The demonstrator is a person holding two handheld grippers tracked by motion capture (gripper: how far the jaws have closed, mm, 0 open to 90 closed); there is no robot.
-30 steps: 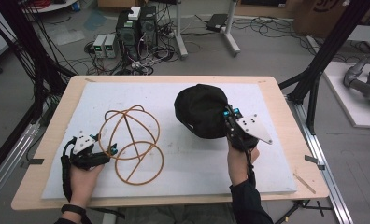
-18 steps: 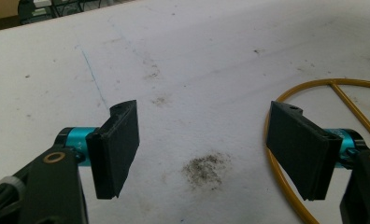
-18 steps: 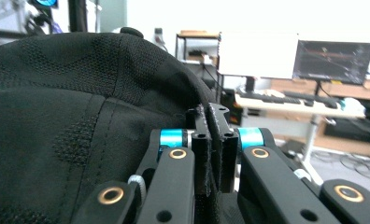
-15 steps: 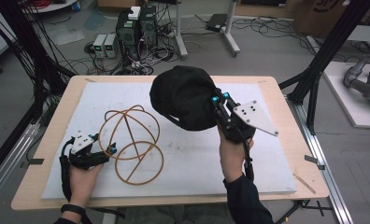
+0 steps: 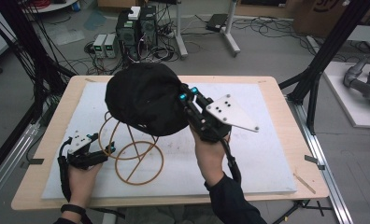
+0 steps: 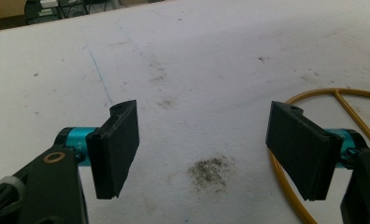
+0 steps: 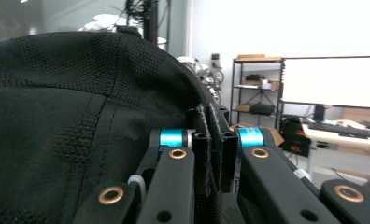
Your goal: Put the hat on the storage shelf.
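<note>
**Cap lifted clear of the table and carried over the wire stand**

Within the last second the black cap (image 5: 143,98) had left the white mat (image 5: 267,154), where it had lain to the right of the wire stand (image 5: 131,149), and had been carried up and across to hang over the stand's top loops. By that reading the pick-up was done and the placing was about to begin: the cap looked set to be lowered onto the wire frame.

The right gripper (image 5: 187,99) was clamped tight on the cap's edge. In the right gripper view its two jaws stood nearly together, with only a fold of the black fabric (image 7: 210,154) pinched between the pads, and the crown swelled out to the left of the jaws.

The left gripper (image 5: 109,148) rested low on the mat, jaws spread wide and holding nothing. The stand's orange base ring (image 6: 286,186) curved just beside and beneath its right-hand jaw; whether that jaw touched the wire I could not tell.
</note>
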